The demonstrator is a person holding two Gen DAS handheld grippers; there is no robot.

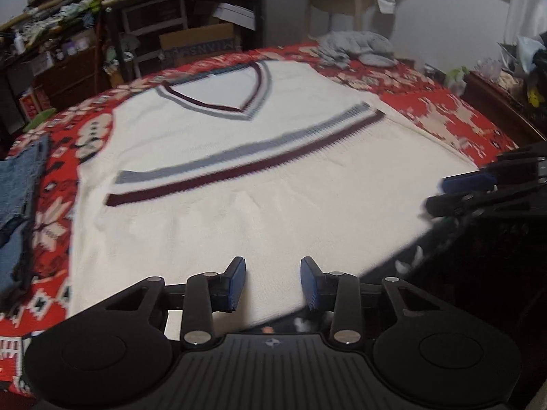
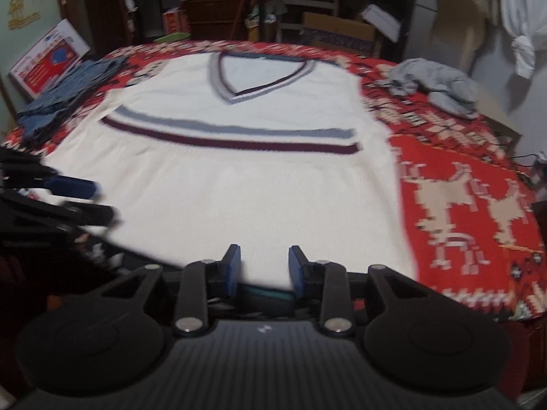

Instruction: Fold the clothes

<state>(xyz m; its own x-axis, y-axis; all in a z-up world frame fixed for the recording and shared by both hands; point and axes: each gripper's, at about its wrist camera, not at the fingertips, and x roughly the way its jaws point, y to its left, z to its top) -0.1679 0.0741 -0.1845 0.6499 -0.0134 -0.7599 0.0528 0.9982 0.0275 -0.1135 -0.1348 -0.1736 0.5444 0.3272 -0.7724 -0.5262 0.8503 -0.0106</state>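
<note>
Both grippers, left gripper [image 1: 272,282] and right gripper [image 2: 264,268], unclenched over sweater [image 1: 259,184] hem; no legible writing.

Both wrist views look down across the same white sweater [image 1: 259,177] from its hem.

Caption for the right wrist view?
Right gripper at the hem of a white striped V-neck sweater spread flat on a red blanket.
</note>
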